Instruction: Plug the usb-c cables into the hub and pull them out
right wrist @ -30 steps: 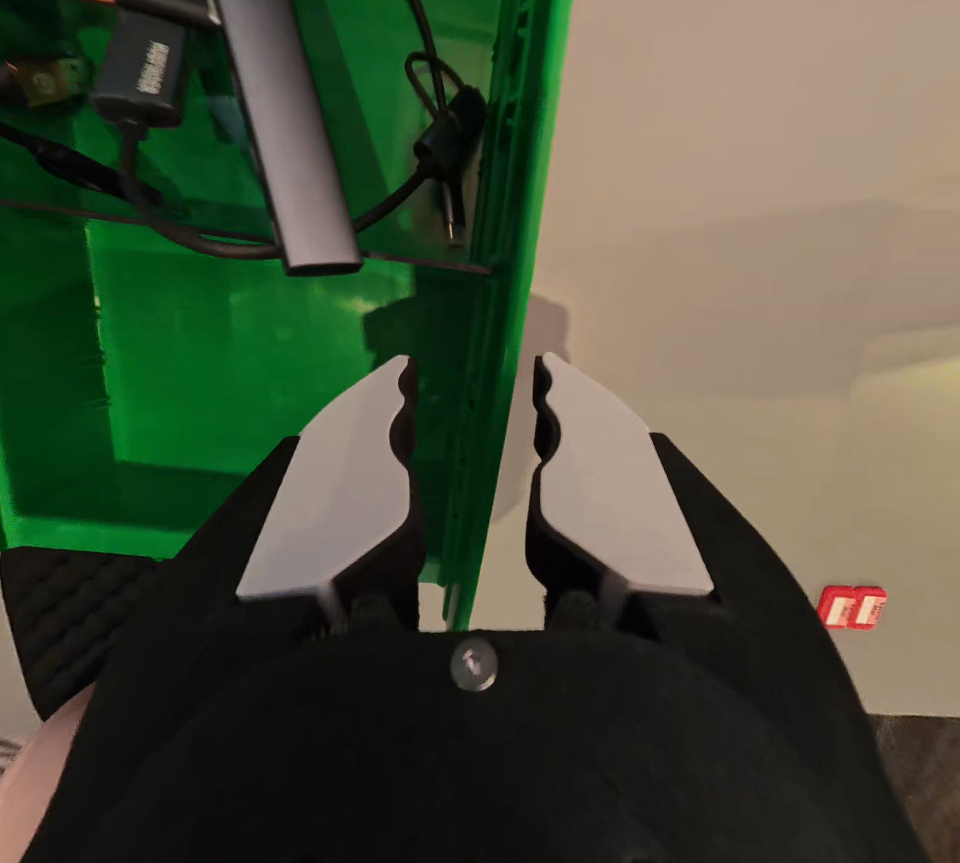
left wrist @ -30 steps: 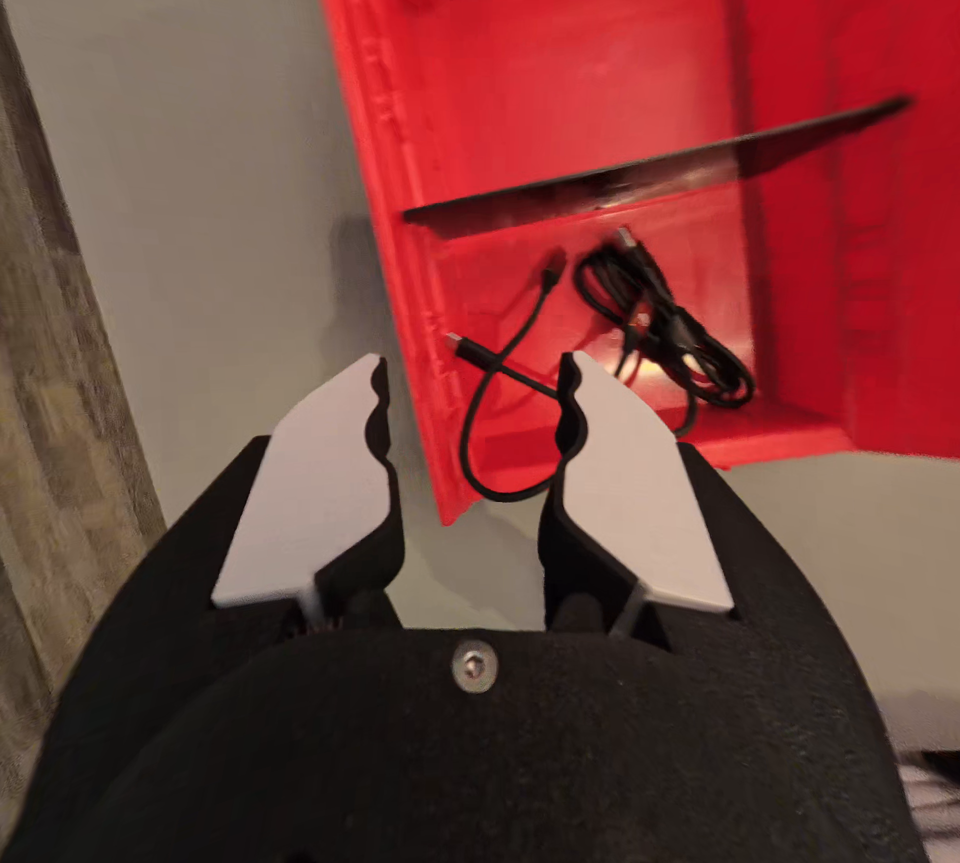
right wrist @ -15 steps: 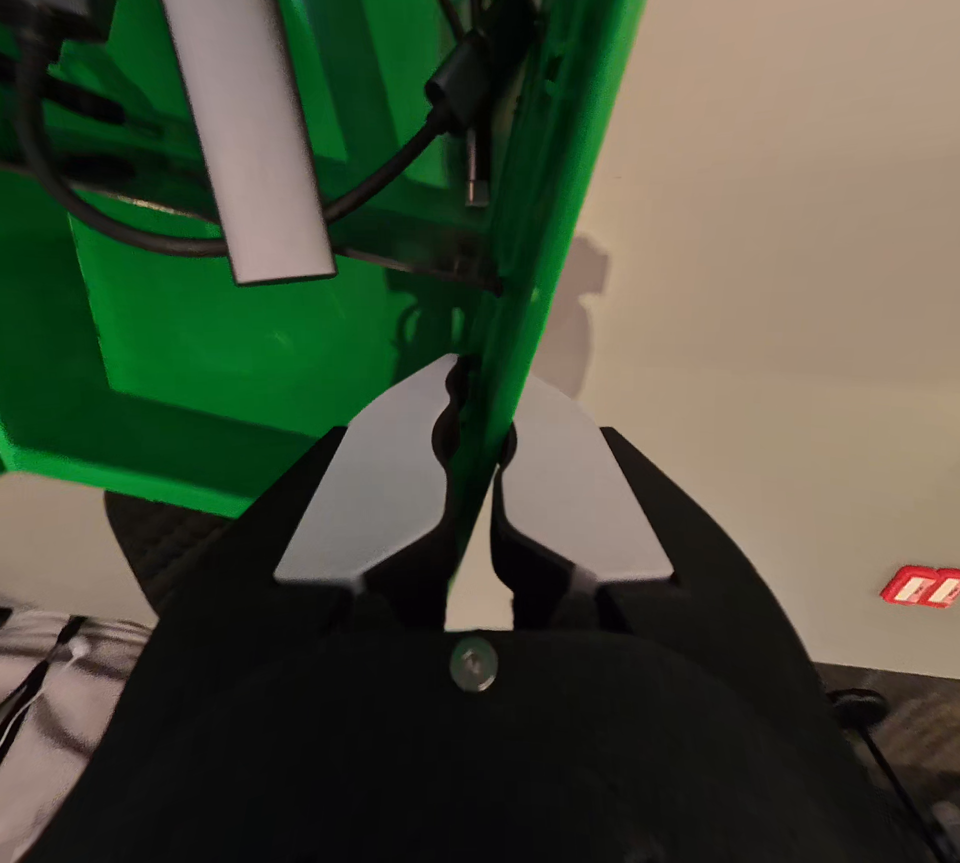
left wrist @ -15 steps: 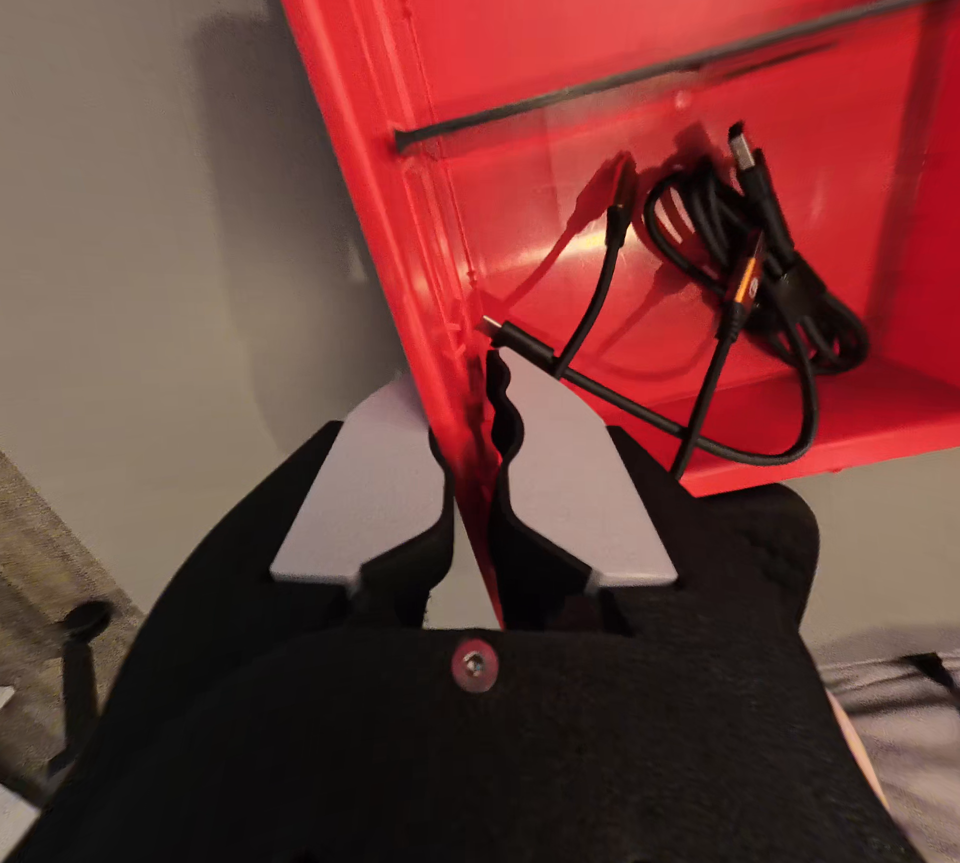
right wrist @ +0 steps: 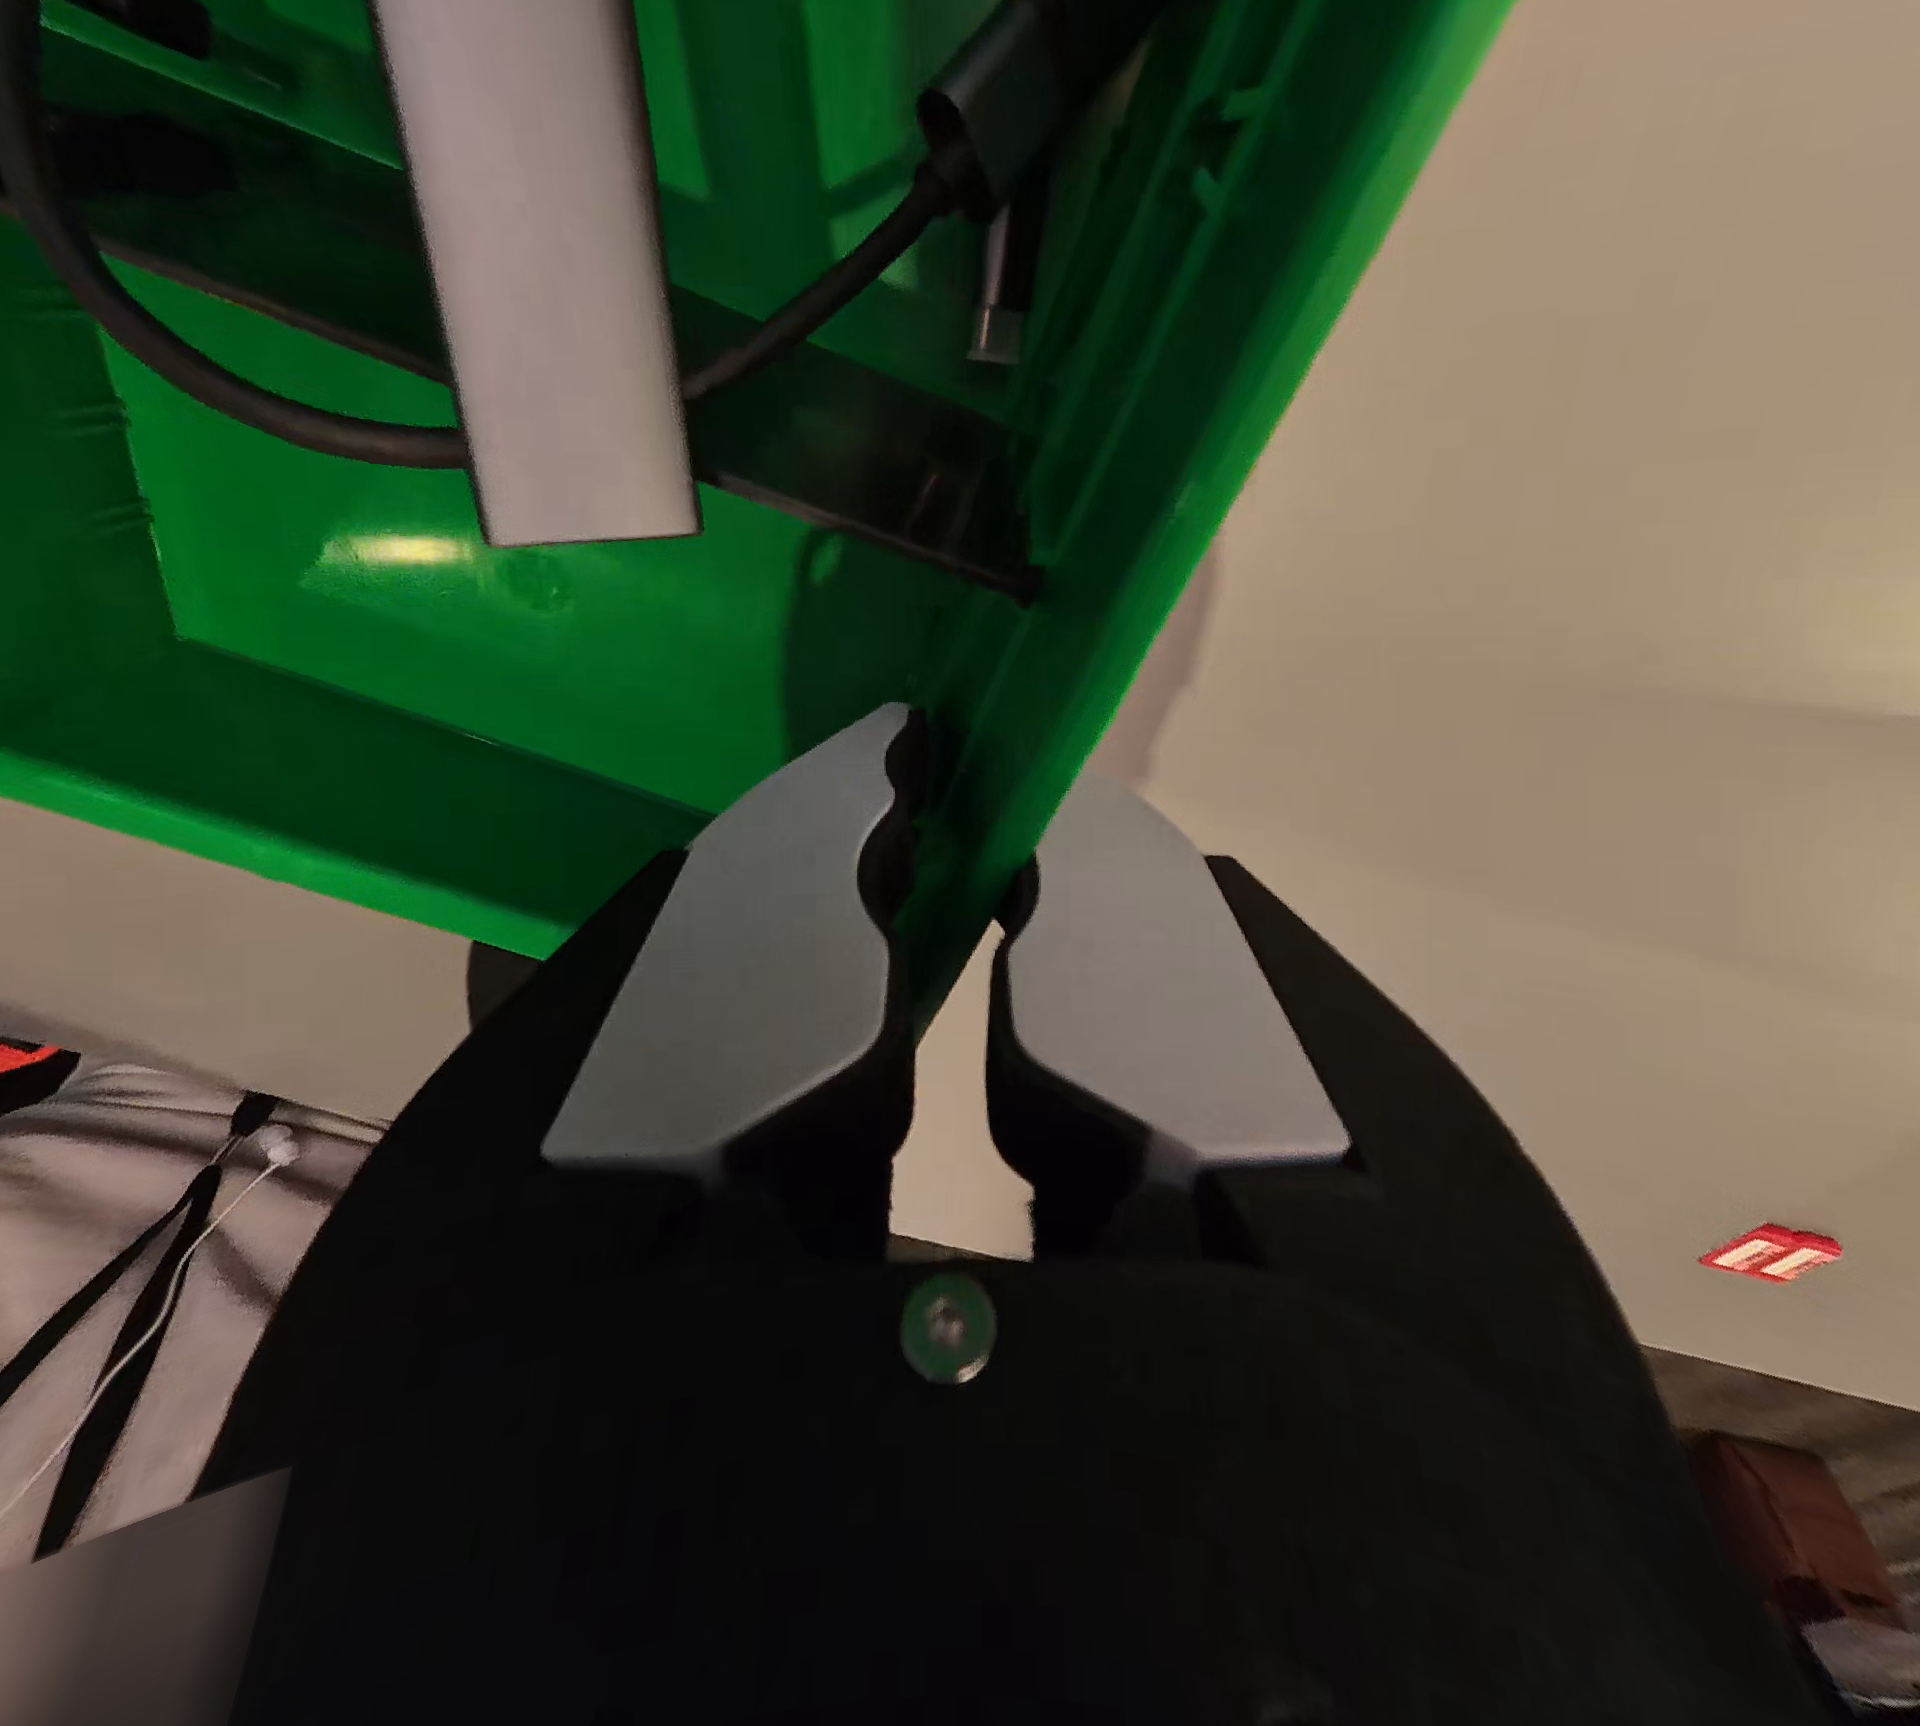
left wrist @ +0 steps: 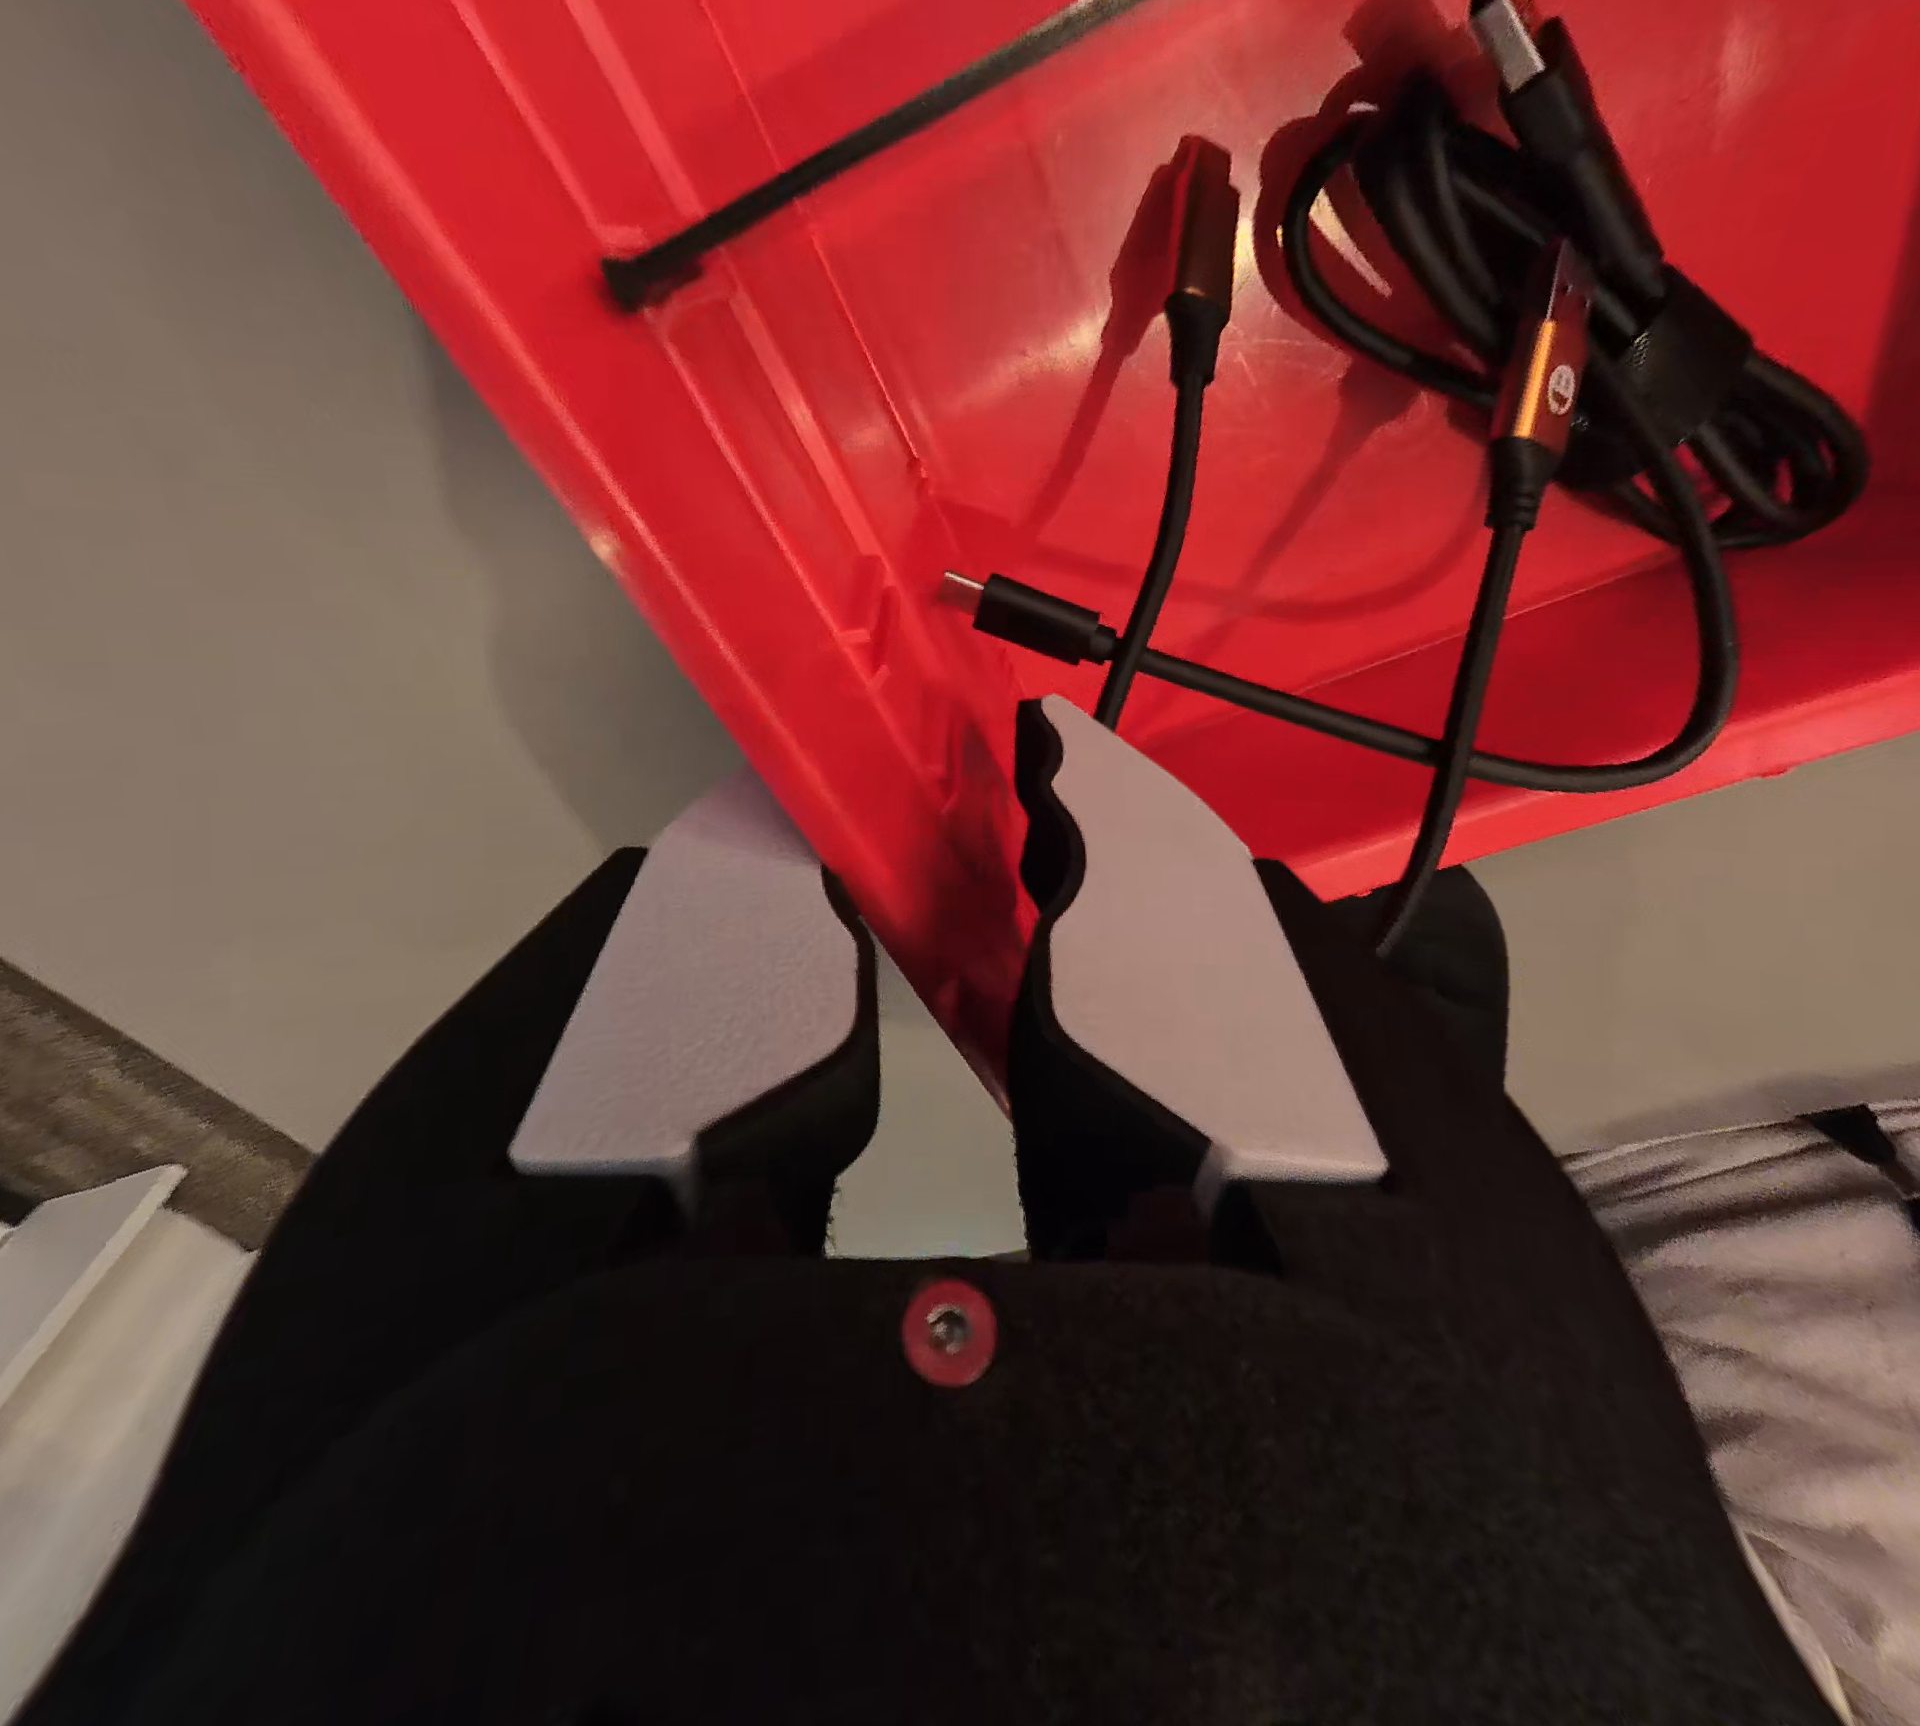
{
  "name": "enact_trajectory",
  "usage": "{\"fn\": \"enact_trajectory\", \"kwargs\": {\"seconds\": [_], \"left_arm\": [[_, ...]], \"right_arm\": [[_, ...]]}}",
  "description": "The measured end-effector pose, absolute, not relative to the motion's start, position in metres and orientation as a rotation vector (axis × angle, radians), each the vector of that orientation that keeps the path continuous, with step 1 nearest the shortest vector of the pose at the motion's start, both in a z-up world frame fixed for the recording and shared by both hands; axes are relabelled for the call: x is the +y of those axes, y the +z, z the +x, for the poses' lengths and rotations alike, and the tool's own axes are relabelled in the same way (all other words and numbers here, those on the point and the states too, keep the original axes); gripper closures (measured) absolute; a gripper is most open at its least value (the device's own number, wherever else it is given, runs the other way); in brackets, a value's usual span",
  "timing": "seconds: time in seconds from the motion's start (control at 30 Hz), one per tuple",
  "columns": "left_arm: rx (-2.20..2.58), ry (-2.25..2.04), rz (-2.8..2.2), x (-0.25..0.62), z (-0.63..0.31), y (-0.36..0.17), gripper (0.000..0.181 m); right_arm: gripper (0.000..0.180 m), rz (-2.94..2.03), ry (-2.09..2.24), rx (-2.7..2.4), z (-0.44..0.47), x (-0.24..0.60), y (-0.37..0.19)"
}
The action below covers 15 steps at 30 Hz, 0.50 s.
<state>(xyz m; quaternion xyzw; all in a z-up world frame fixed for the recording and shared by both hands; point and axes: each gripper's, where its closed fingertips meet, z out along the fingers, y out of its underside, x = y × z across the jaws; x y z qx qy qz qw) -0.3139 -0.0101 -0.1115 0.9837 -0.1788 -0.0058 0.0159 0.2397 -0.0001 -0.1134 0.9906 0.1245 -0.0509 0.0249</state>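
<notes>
Both bins tilted further since last frame. Left gripper fingers clamp red bin wall; right gripper fingers clamp green bin wall.

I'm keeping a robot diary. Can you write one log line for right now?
left tool: shut on red bin wall | right tool: shut on green bin wall | cables: untouched | hub: untouched

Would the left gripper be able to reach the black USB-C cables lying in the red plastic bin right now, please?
Probably not yet: the left gripper is shut on the red plastic bin's side wall, so it is occupied. The cables lie uncovered just inside; releasing first should free the way.
</notes>
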Motion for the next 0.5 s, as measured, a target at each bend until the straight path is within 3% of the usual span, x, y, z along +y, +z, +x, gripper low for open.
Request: {"fn": "enact_trajectory", "kwargs": {"seconds": [0.17, 0.33, 0.5], "left_arm": [[-0.654, -0.063, 3.011, -0.012, -0.295, -0.111, 0.156], [-0.693, 0.082, 3.040, -0.014, -0.269, -0.107, 0.152], [-0.663, 0.080, 3.259, -0.002, -0.275, -0.069, 0.147]], "right_arm": [[0.166, 3.051, -0.100, 0.510, 0.209, 0.013, -0.113], [0.147, 3.010, -0.111, 0.660, 0.183, 0.011, -0.112], [0.145, 3.136, -0.124, 0.561, 0.185, 0.016, -0.086]]}}
